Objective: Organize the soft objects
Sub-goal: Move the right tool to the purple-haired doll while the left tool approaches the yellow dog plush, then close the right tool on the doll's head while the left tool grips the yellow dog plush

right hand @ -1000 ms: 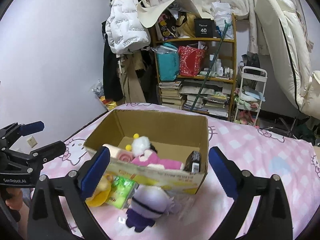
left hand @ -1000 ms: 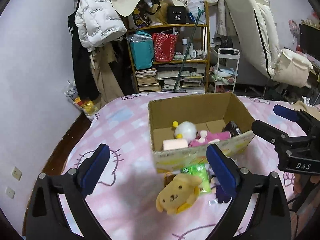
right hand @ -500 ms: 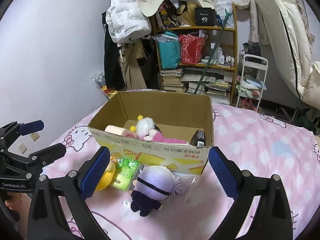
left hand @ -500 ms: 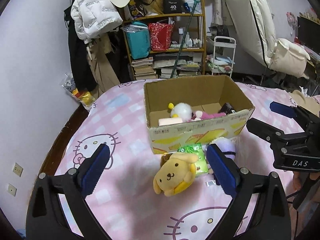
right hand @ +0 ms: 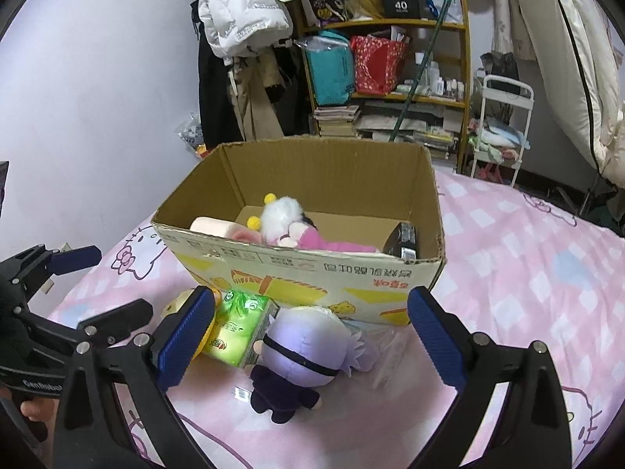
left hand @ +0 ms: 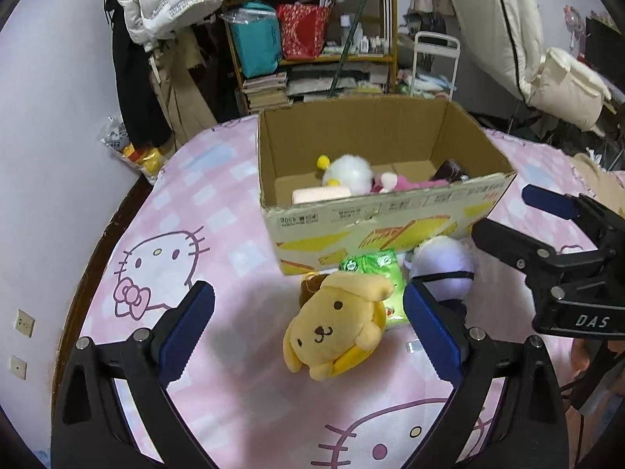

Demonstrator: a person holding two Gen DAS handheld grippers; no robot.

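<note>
Cardboard box (left hand: 375, 230): open-topped, standing on a pink chequered bed sheet (left hand: 218, 203) with cat-face prints.

Box contents, partly hidden by the near wall:
- white fluffy toy (left hand: 347, 174) with yellow pompoms
- pale pink roll (right hand: 213, 228)
- pink plush (right hand: 312, 240), only its top showing
- dark packet (right hand: 402, 240) in the right corner, label unreadable

On the sheet just in front of the box:
- yellow dog plush (left hand: 336, 328), lying face up; in the right wrist view almost wholly hidden behind a blue pad
- green tissue pack (right hand: 238, 330), between the dog and the doll, touching both; partly covered by the dog in the left wrist view
- lilac-haired doll (right hand: 304, 348) with black blindfold and dark body; its lower half is cut off by a finger in the left wrist view
- clear plastic wrapper (right hand: 384, 348) beside the doll, hard to make out

Left gripper (left hand: 308, 332): jaws wide apart, holding nothing, above the sheet with the dog plush between them.

Right gripper (right hand: 312, 336): jaws wide apart, holding nothing, framing the doll.
</note>
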